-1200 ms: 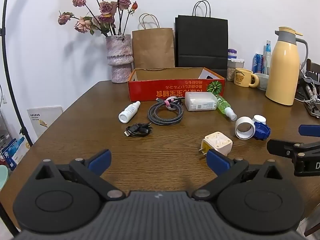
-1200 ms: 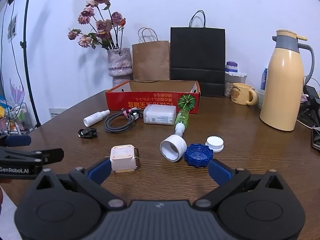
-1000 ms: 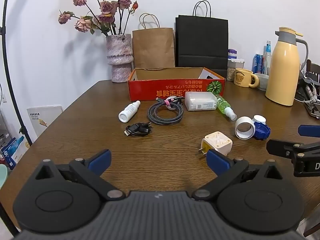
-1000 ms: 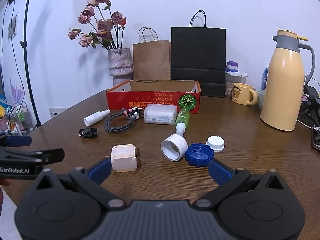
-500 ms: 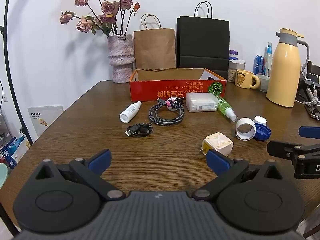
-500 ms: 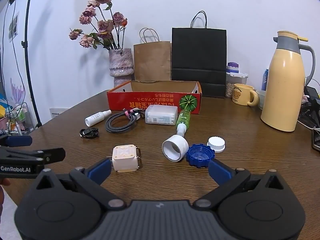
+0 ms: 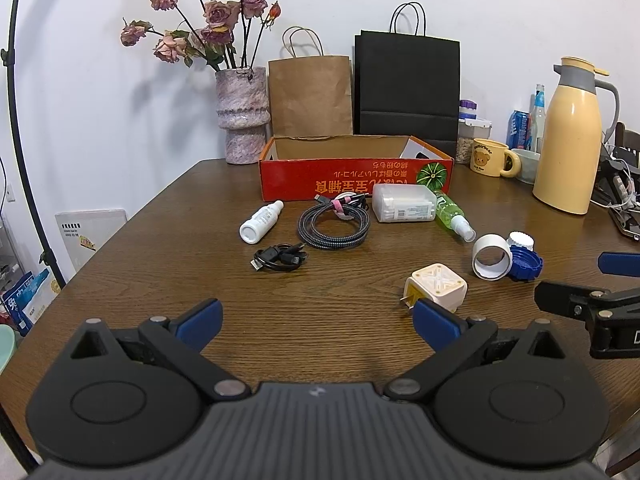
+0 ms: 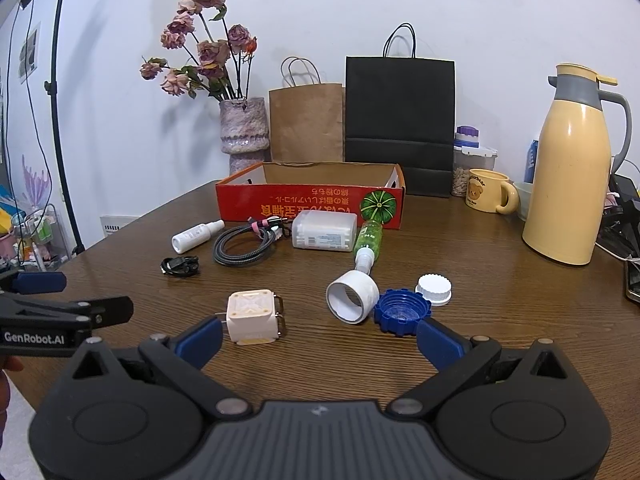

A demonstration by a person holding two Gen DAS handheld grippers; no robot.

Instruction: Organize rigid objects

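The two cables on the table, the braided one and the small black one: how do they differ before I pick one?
The braided cable is a wide, open loop; the small black cable is a tight little bundle. The braided cable is grey-black with a pink tie around it; the small black cable is plain black with no tie visible. The braided cable lies nearer the red box; the small black cable lies nearer the grippers. Both are coiled flat on the table, untouched.
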